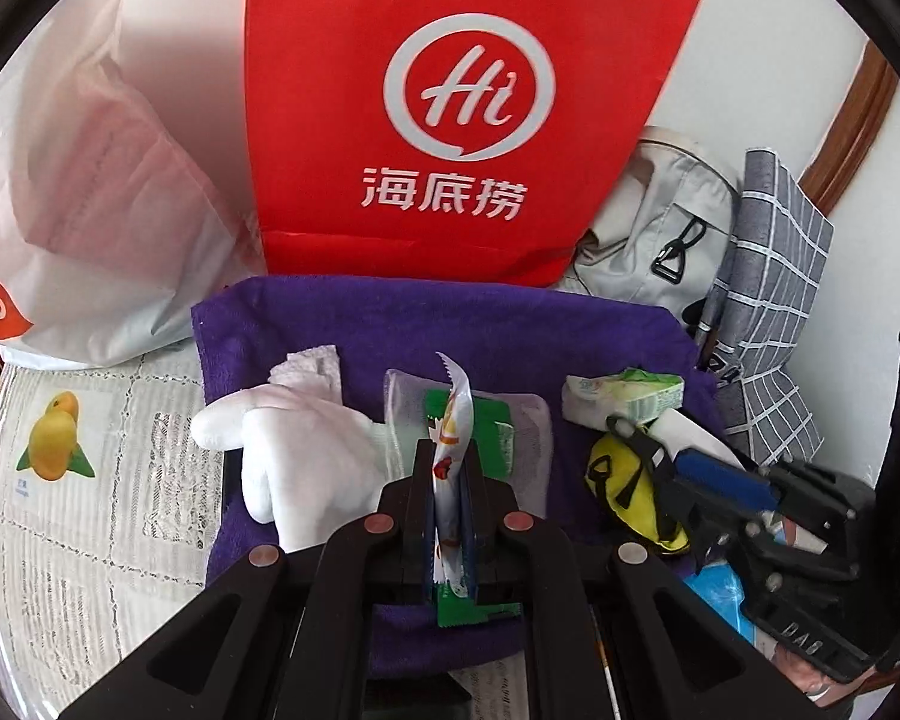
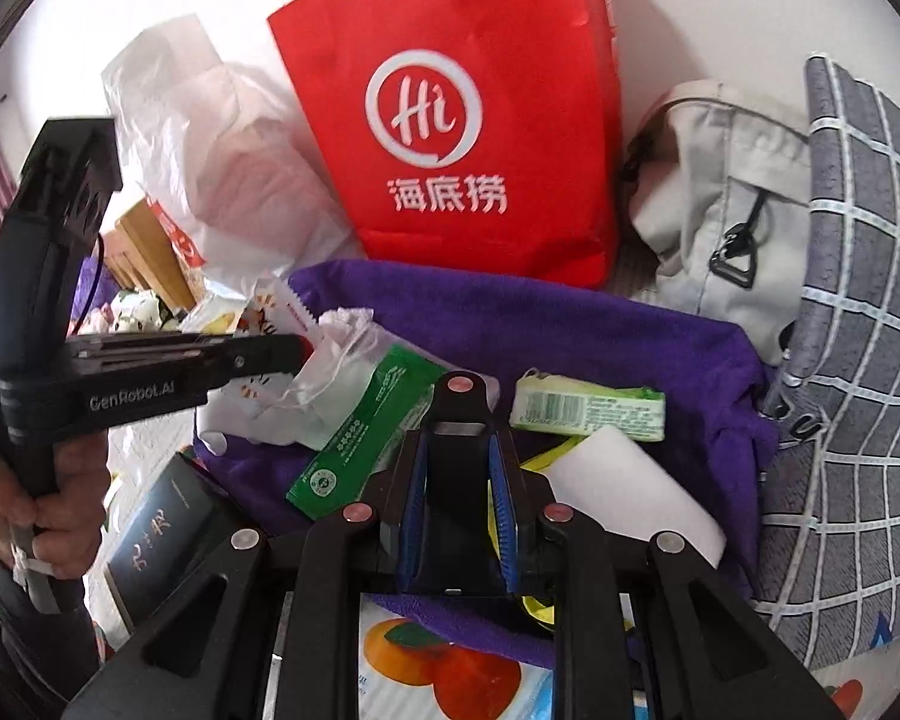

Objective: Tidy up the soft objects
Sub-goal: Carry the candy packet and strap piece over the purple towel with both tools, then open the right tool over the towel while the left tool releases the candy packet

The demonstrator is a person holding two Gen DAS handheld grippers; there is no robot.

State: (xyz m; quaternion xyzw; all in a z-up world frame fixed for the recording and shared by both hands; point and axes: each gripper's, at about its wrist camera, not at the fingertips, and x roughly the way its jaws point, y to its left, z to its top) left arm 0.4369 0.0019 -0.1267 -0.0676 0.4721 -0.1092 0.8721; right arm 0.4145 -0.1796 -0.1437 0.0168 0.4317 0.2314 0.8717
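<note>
A purple towel lies spread on the table with soft things on it. My left gripper is shut on a white and blue snack sachet that stands upright between its pads, over a clear packet with a green label. A white plush toy lies to its left and a green tissue pack to its right. My right gripper is shut on the black part of a yellow and black pouch, low over the towel's right side. A hand holds the left gripper.
A red paper bag stands behind the towel, with a white plastic bag to its left and a grey fabric bag and grey checked cloth to its right. A dark booklet and a white card lie near the towel.
</note>
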